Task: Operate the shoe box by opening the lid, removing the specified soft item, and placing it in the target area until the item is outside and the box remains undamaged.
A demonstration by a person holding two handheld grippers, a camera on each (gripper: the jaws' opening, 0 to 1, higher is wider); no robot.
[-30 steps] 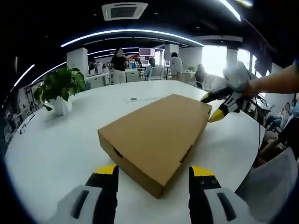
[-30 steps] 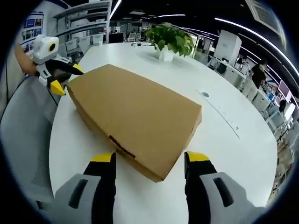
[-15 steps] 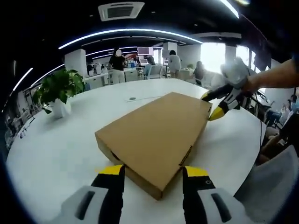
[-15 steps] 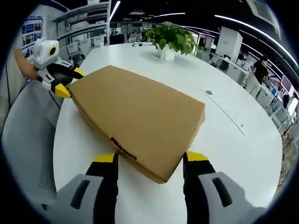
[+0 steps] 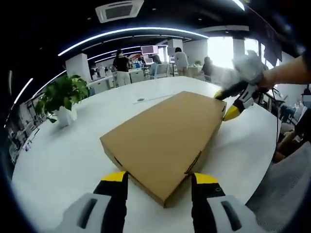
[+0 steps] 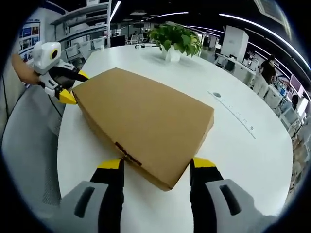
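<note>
Flat brown cardboard shoe box (image 5: 165, 143), lid closed, lies on the round white table (image 5: 58, 155) with one corner reaching in between the parted fingers of each gripper. In the left gripper view, the left gripper (image 5: 158, 187) stands open, its yellow-tipped black fingers (image 5: 114, 180) flanking the near corner of the box; whether they touch the cardboard cannot be told. Beyond the fingers, at the far corner of the box, the right gripper (image 5: 232, 103) is seen with one tip above the lid edge and one below. In the right gripper view, the right gripper (image 6: 156, 167) is likewise spread about its near corner, and the left gripper (image 6: 73, 86) sits at the far corner. Farther out on the table stands a green leafy plant in a white pot (image 6: 176, 41). A grey chair back (image 6: 26, 141) lies beside the table.
</note>
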